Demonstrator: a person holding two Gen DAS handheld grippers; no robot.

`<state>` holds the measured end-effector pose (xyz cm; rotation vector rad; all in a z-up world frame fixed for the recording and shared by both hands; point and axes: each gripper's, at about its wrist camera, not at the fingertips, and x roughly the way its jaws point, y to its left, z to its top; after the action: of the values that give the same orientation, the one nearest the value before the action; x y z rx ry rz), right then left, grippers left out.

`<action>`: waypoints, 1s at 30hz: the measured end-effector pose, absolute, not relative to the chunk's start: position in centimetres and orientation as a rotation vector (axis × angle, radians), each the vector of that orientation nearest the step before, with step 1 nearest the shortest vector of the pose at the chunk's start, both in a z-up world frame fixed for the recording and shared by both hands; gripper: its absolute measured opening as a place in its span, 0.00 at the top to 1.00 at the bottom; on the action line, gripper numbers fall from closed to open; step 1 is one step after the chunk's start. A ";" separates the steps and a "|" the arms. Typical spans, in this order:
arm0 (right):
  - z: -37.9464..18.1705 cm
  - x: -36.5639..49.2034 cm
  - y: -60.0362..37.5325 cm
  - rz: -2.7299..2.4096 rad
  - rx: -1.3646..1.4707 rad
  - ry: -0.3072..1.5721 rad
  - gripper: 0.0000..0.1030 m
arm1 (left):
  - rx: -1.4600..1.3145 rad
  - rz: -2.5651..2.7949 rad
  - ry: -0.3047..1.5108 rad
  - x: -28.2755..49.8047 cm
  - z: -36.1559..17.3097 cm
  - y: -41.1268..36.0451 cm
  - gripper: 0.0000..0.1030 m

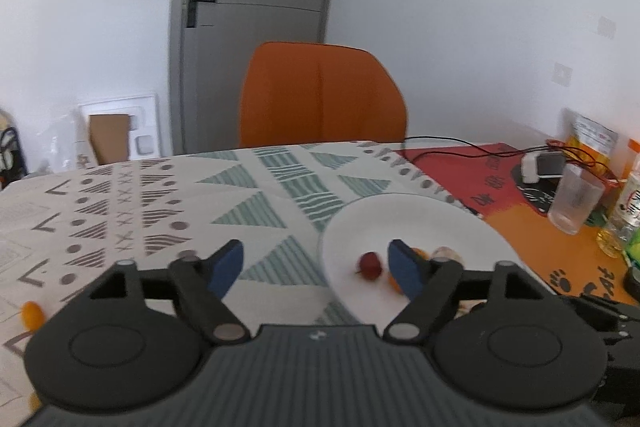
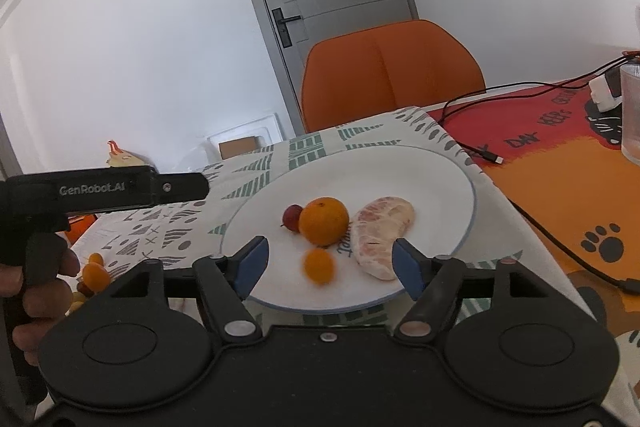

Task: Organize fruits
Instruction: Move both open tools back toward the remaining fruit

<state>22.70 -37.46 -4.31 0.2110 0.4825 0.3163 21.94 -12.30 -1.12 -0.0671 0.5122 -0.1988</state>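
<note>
A white plate (image 2: 440,163) on the patterned tablecloth holds an orange (image 2: 324,221), a small red fruit (image 2: 292,217), a peeled pomelo piece (image 2: 382,235) and a small kumquat (image 2: 319,265), which looks blurred. My right gripper (image 2: 327,267) is open and empty just above the plate's near rim. My left gripper (image 1: 318,267) is open and empty over the plate's (image 1: 420,223) left edge; the red fruit (image 1: 370,265) lies between its fingers. More kumquats (image 2: 95,273) lie on the cloth left of the plate, one (image 1: 32,313) in the left wrist view.
An orange chair (image 1: 320,95) stands at the table's far side. A red and orange mat (image 2: 560,155) to the right carries a black cable (image 2: 480,151), a plastic cup (image 1: 574,199), a charger (image 1: 540,167) and bottles. The left gripper's body (image 2: 104,191) shows at left.
</note>
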 end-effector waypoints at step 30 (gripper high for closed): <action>-3.0 21.0 -32.7 0.399 0.194 0.439 0.00 | -0.148 0.033 0.495 16.2 -0.3 -2.1 0.10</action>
<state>20.97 -32.70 -3.04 0.1940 0.4388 0.3987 16.23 -2.14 -0.29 -0.1485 0.4950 0.0327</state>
